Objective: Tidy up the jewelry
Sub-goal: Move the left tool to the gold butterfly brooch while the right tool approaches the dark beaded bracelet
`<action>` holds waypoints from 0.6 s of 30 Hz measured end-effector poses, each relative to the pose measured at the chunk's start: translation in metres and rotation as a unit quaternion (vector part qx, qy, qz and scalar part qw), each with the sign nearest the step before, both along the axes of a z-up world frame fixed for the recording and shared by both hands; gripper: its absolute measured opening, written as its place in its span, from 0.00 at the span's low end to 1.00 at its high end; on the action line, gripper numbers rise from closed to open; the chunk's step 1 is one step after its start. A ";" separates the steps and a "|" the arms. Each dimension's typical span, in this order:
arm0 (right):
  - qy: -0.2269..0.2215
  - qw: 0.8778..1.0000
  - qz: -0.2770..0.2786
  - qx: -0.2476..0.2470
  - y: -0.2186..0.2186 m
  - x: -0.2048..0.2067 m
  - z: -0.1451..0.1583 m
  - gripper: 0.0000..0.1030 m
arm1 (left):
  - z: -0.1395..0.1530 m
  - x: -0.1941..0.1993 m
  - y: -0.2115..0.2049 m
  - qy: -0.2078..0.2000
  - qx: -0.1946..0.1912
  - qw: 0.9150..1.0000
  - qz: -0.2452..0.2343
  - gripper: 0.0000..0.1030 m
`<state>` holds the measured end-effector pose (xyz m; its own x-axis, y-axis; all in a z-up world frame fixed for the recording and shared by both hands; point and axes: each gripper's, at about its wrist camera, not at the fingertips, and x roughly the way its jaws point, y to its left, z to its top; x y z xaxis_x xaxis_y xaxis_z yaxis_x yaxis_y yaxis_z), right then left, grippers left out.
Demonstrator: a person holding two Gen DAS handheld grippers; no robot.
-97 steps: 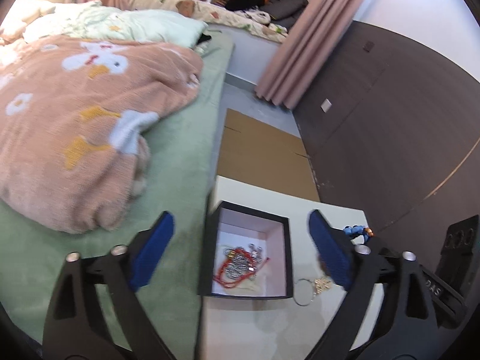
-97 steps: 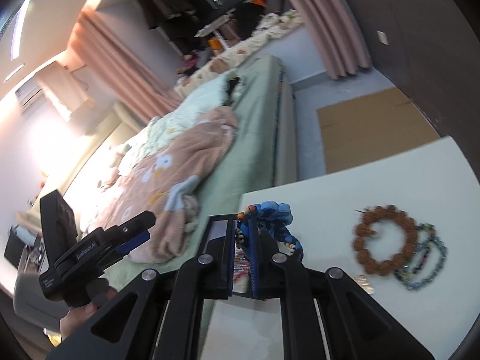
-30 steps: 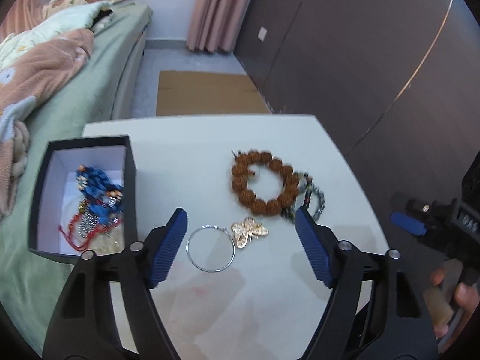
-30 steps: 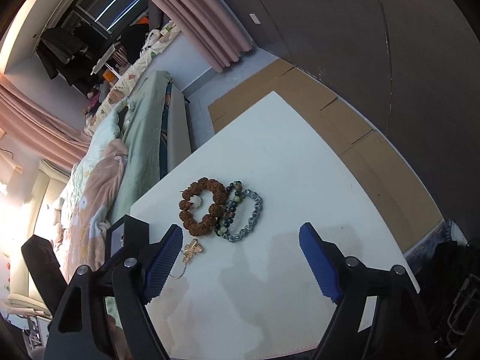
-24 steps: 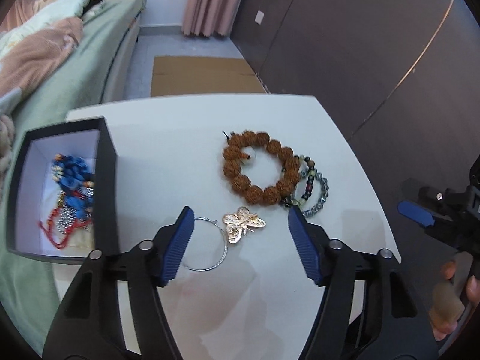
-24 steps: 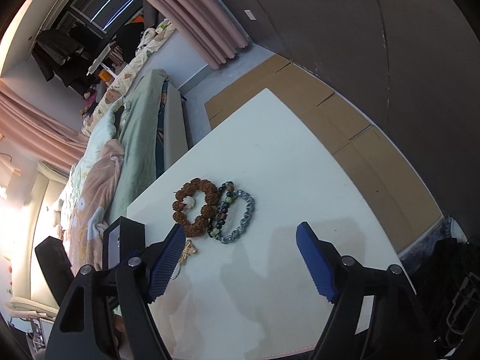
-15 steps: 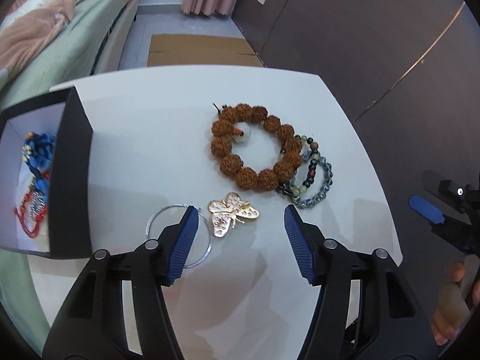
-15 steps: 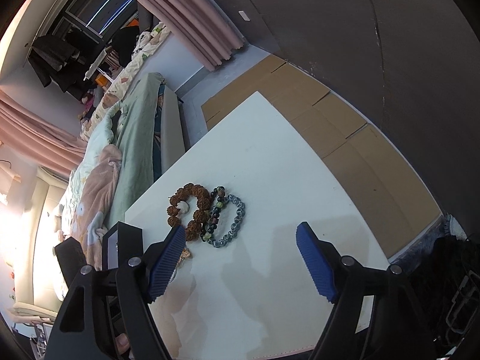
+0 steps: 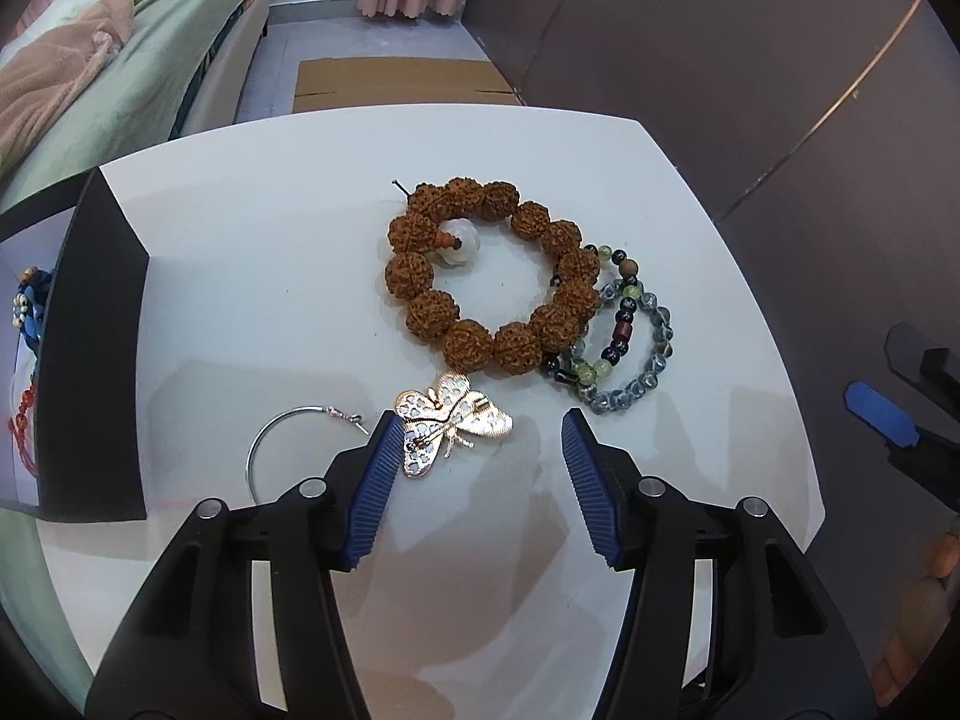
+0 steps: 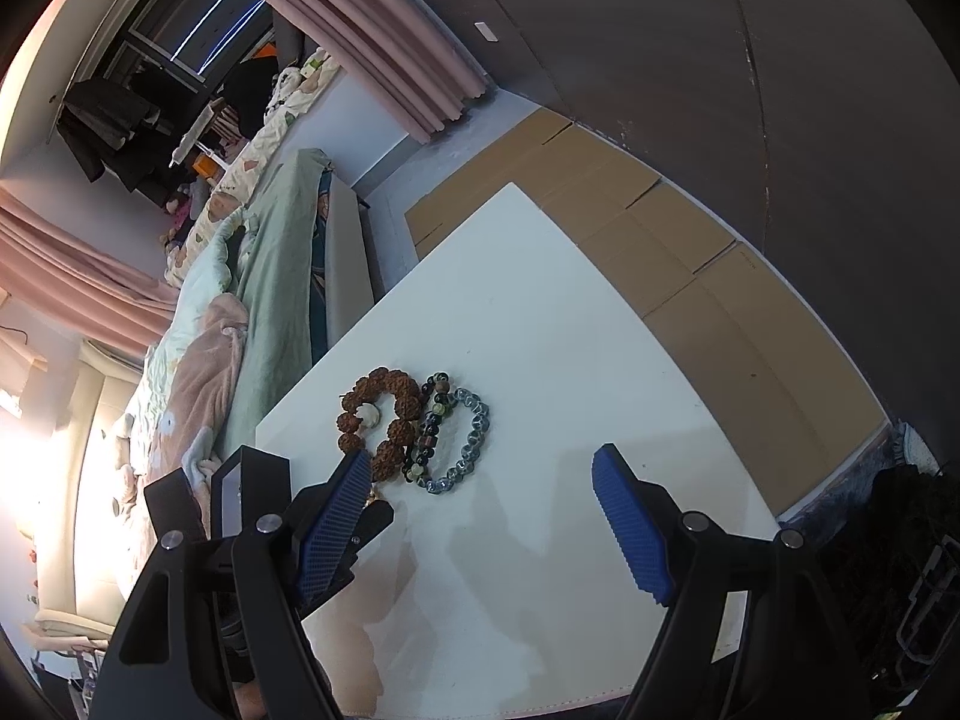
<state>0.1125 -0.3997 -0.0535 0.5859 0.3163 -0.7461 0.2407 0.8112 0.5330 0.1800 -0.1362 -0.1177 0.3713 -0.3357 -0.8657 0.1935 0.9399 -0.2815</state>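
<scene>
The left claw point(image 9: 480, 429) is spread over the white bench point(image 9: 270, 276), low in the frame, its jaws having just been closing. A gold butterfly pendant point(image 9: 450, 423) lies between them, against the left pad; no pinch is seen. A silver hoop point(image 9: 282, 447) lies just left of it. A brown seed-bead bracelet point(image 9: 492, 276) sits at centre, touching two smaller beaded bracelets point(image 9: 624, 348) to its right. A black box point(image 9: 96, 360) holding jewelry stands at the left edge. The right claw point(image 10: 480, 489) is spread wide, nothing between its pads.
</scene>
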 end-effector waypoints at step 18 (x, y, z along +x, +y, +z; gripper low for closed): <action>0.010 1.000 -0.001 -0.009 0.001 0.004 -0.006 0.71 | -0.001 -0.002 -0.027 -0.054 0.126 0.991 -0.012 0.44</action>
